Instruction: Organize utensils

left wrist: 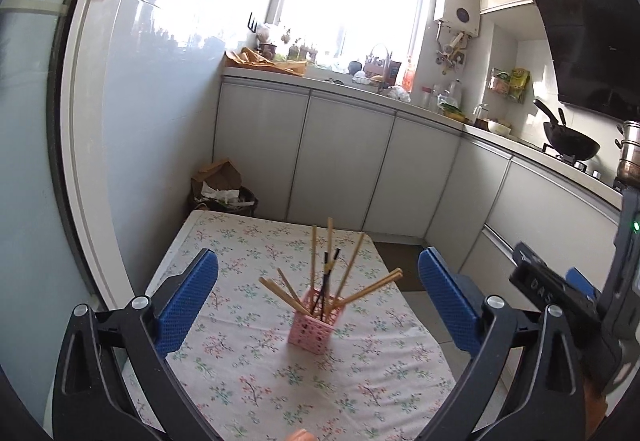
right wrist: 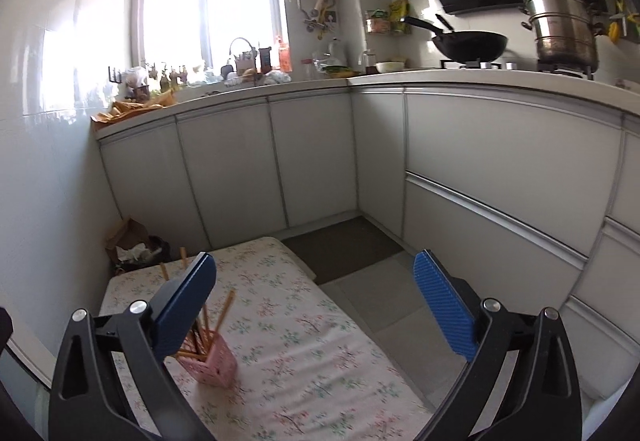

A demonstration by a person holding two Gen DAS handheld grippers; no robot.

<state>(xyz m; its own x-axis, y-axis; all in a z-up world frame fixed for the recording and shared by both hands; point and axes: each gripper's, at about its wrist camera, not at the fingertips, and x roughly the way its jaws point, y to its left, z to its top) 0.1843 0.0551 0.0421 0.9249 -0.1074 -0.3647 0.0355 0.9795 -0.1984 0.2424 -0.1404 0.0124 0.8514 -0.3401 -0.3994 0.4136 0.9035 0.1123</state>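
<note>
A pink perforated holder (left wrist: 310, 325) stands upright near the middle of the table with the floral cloth (left wrist: 372, 385). Several wooden chopsticks (left wrist: 352, 269) fan out of it, together with a dark pair (left wrist: 329, 273). My left gripper (left wrist: 319, 257) hangs open in front of and above the holder, with nothing between its blue pads. My right gripper (right wrist: 315, 261) is open too and empty, off to the right of the holder (right wrist: 218, 367). Its left finger (right wrist: 184, 313) hides part of the holder and of the chopsticks (right wrist: 226, 311).
White cabinets (right wrist: 312, 161) wrap the far and right sides beyond the table. A brown bag of rubbish (left wrist: 222, 185) sits on the floor at the table's far left corner. A dark mat (right wrist: 344, 249) lies on the tiled floor. A wok (right wrist: 472, 45) and steamer pot (right wrist: 564, 29) sit on the stove.
</note>
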